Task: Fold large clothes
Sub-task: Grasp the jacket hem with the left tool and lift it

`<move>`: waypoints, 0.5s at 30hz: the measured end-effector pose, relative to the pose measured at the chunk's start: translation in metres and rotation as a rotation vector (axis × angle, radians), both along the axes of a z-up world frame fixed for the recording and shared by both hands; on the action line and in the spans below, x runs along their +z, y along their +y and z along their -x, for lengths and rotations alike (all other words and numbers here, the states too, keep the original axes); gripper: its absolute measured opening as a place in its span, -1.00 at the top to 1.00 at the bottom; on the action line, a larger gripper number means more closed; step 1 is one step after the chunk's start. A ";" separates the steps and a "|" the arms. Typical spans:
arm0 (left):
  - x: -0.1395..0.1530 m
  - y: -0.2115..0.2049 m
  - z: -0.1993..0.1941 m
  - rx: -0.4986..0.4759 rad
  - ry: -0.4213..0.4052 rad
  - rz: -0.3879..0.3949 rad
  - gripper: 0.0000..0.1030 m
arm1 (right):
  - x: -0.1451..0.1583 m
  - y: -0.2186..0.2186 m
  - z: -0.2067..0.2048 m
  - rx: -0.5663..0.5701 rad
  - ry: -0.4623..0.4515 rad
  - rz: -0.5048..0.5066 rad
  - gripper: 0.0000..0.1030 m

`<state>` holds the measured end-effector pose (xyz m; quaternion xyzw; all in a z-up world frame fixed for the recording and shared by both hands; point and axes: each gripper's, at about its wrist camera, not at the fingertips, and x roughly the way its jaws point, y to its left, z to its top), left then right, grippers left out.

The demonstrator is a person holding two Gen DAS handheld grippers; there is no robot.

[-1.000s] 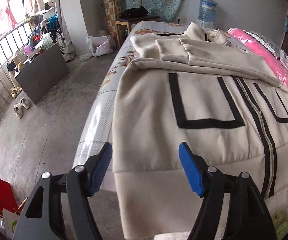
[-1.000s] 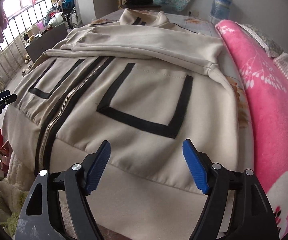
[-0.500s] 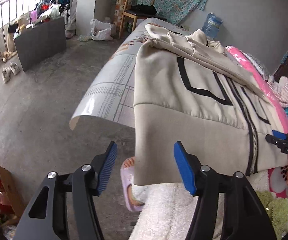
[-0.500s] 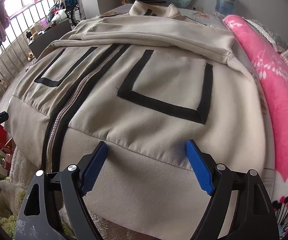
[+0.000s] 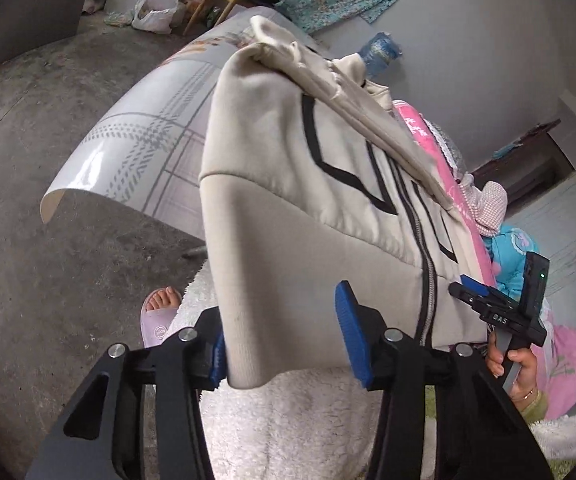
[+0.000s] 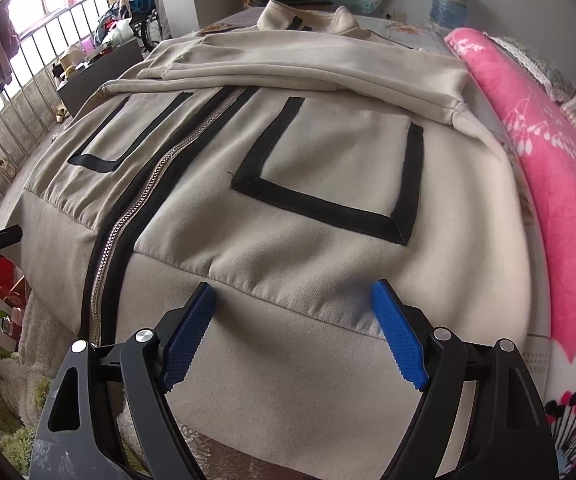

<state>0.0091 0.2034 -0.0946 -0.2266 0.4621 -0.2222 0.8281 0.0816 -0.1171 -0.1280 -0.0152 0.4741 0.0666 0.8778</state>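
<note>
I saw the beige jacket (image 6: 308, 184) spread front-up across the bed, sleeves folded over its chest, hem hanging off the near edge. Left gripper (image 5: 283, 344) had just been closing, the hem's left corner between its jaws; far pad not yet on cloth, so released. Right gripper (image 6: 292, 336) stood wide open over the hem band.

Small pale letters, seemingly "DAS", stand on the black body of the right gripper (image 5: 472, 294), seen from the left wrist view. A slipper's (image 5: 158, 322) round mark is unreadable.
</note>
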 end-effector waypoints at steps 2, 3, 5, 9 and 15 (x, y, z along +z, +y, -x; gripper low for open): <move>0.009 -0.001 0.005 -0.017 -0.033 0.014 0.14 | 0.000 0.000 0.000 0.003 -0.002 0.005 -0.50; 0.012 -0.002 0.006 -0.015 -0.044 0.018 0.14 | 0.000 0.000 0.000 0.005 -0.002 0.007 -0.51; 0.014 -0.002 0.002 0.003 -0.042 0.013 0.14 | 0.000 0.000 0.000 0.006 -0.002 0.009 -0.51; 0.011 -0.003 -0.006 0.039 -0.029 0.016 0.26 | 0.000 0.000 0.000 0.006 -0.002 0.008 -0.52; 0.018 -0.012 -0.007 0.066 -0.042 -0.111 0.57 | 0.000 0.002 0.000 0.006 -0.011 0.010 -0.53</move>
